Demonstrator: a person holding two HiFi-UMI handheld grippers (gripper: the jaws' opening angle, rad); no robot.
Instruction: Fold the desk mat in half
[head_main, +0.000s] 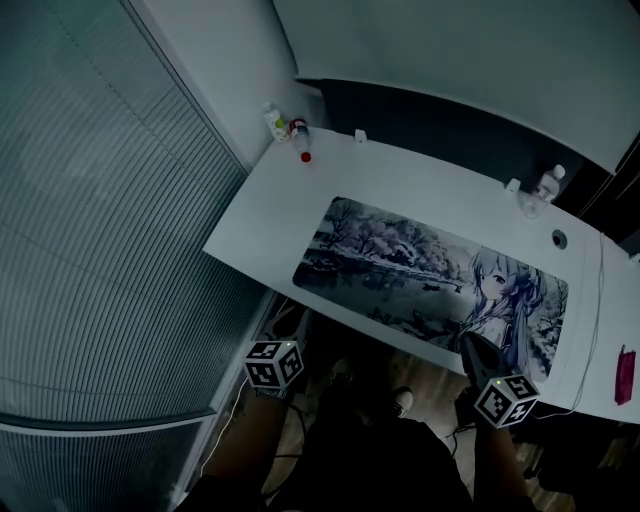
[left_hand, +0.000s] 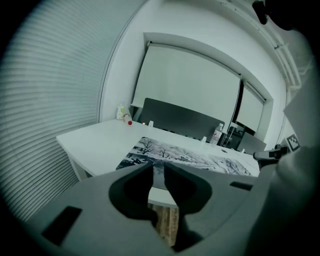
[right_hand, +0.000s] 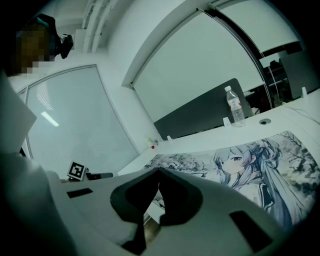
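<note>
Head view — desk mat (head_main: 430, 275) lies flat, ahead of both jaws.

Dim, cool-toned light; gripper views fisheye-bent, black vignetted corners; desk mat (head_main: 400, 265) print sharp; head view bottom shadowed.

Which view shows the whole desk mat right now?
The head view: the desk mat lies flat with all four corners visible. The left gripper view shows it foreshortened from its left end; the right gripper view crops its right end.
</note>
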